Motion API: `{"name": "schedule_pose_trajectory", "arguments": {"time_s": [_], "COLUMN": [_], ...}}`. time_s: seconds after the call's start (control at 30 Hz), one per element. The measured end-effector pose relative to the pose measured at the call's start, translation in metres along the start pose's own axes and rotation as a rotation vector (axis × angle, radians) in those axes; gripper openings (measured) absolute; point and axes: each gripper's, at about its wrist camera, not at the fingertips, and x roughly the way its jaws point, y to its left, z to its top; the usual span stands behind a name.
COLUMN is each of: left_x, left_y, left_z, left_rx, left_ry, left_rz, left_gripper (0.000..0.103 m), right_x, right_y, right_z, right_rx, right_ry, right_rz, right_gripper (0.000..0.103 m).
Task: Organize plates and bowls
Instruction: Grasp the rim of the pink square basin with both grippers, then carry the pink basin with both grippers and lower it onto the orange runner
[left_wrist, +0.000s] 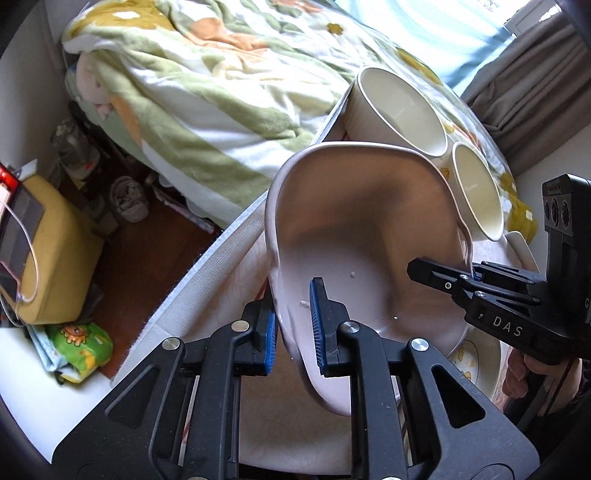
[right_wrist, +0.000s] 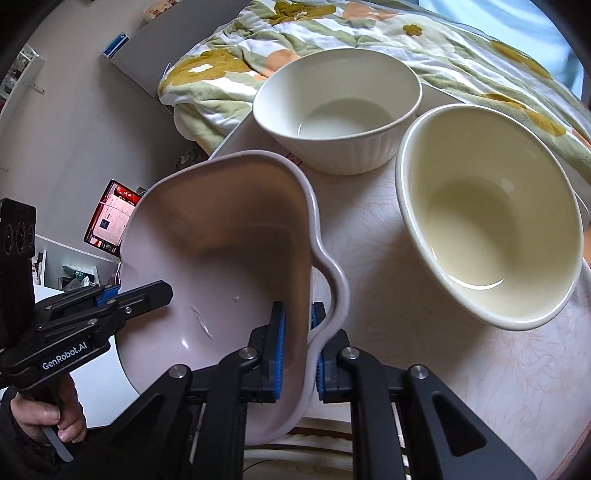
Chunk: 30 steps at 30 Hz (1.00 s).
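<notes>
Your left gripper (left_wrist: 295, 328) clamps the near rim of the pink wavy-edged dish (left_wrist: 365, 236), blue pads either side of its wall. Your right gripper (right_wrist: 298, 345) pinches the opposite rim. The dish hangs tilted above the table (right_wrist: 461, 369), beside two cream bowls (right_wrist: 338, 114) standing near the bed's floral blanket (left_wrist: 177, 92).

My black plastic right gripper (left_wrist: 474, 275) reads "DAS"; my black plastic left gripper (right_wrist: 110, 295) reads "GenRobot.AI".
</notes>
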Motion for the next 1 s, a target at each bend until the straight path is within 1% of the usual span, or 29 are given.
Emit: {"name": "schedule_pose_trajectory", "arguments": {"time_s": [0.1,0.27,0.4,0.5,0.6,0.73,0.93,1.0], "left_x": [-0.012,-0.039,-0.065,-0.085,-0.099,-0.111,-0.108,-0.103], "left_y": [-0.005,-0.015,-0.034,-0.054,-0.080,-0.124,-0.198,-0.227], "left_z": [0.001,0.003,0.001,-0.003,-0.011,-0.027,-0.059,-0.072], "left_rx": [0.023,0.073,0.146,0.212,0.292,0.407,0.533,0.570], "left_ry": [-0.019,-0.051,-0.078,-0.095,-0.103,-0.094,-0.059,-0.045], "left_rz": [0.008,-0.011,-0.029,-0.056,-0.090,-0.138,-0.213,-0.234], "left_gripper": [0.014,0.014,0.014,0.014,0.014,0.014,0.014,0.014], "right_x": [-0.009,-0.036,-0.064,-0.089,-0.113,-0.146,-0.187,-0.197], "right_y": [0.002,0.012,0.022,0.023,0.020,0.010,-0.019,-0.030], "right_z": [-0.004,-0.010,-0.023,-0.041,-0.064,-0.099,-0.157,-0.171], "right_rx": [0.005,0.025,0.057,0.109,0.170,0.253,0.385,0.424], "right_ry": [-0.022,-0.076,-0.134,-0.185,-0.237,-0.304,-0.362,-0.374], "right_rz": [0.002,-0.008,-0.040,-0.058,-0.085,-0.140,-0.220,-0.241], "right_gripper": [0.012,0.012,0.012,0.012,0.012,0.012,0.012,0.012]}}
